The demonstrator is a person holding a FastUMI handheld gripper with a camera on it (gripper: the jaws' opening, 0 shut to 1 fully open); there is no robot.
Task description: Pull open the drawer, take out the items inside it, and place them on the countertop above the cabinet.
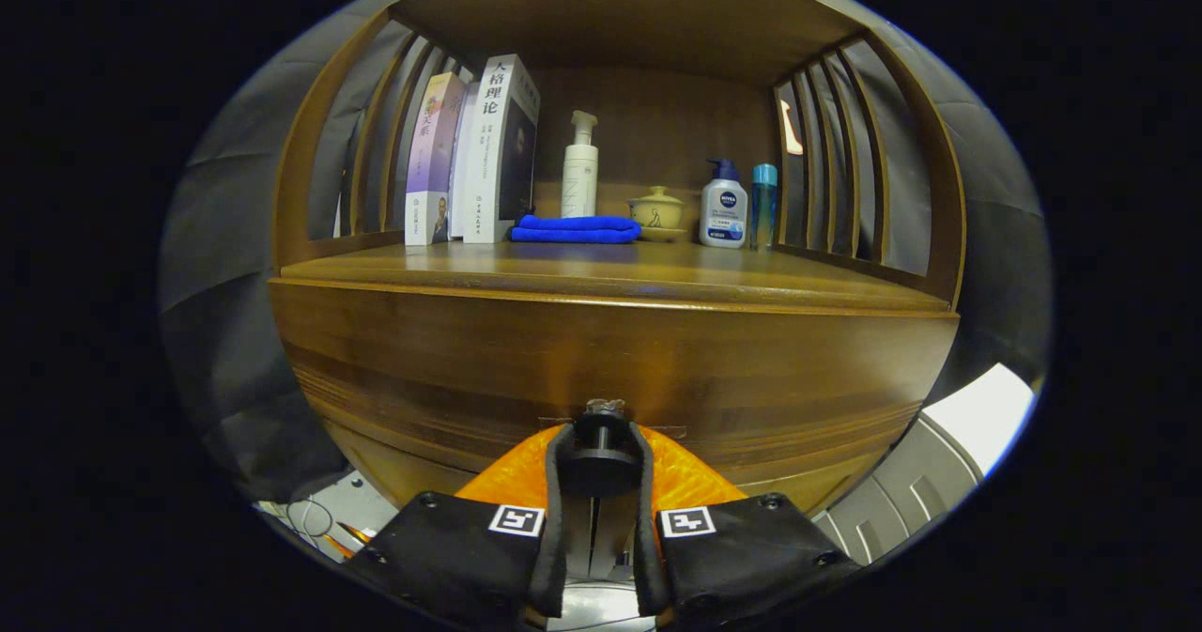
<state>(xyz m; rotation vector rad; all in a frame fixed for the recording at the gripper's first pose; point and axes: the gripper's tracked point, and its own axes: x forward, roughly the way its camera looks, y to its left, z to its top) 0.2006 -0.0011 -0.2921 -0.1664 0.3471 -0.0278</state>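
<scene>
A wooden cabinet fills the scene, its drawer front (610,369) closed and flush below the countertop (610,275). A dark round knob (601,458) sticks out from the lower middle of the drawer front. My gripper (601,444) is right at the drawer, with both fingers closed around the knob, one on each side. The inside of the drawer is hidden.
On the countertop, toward the back, stand books (479,153), a white pump bottle (580,167), a folded blue cloth (575,229), a small lidded pot (657,209), a lotion bottle (723,208) and a slim blue bottle (763,202). Slatted wooden sides frame the shelf.
</scene>
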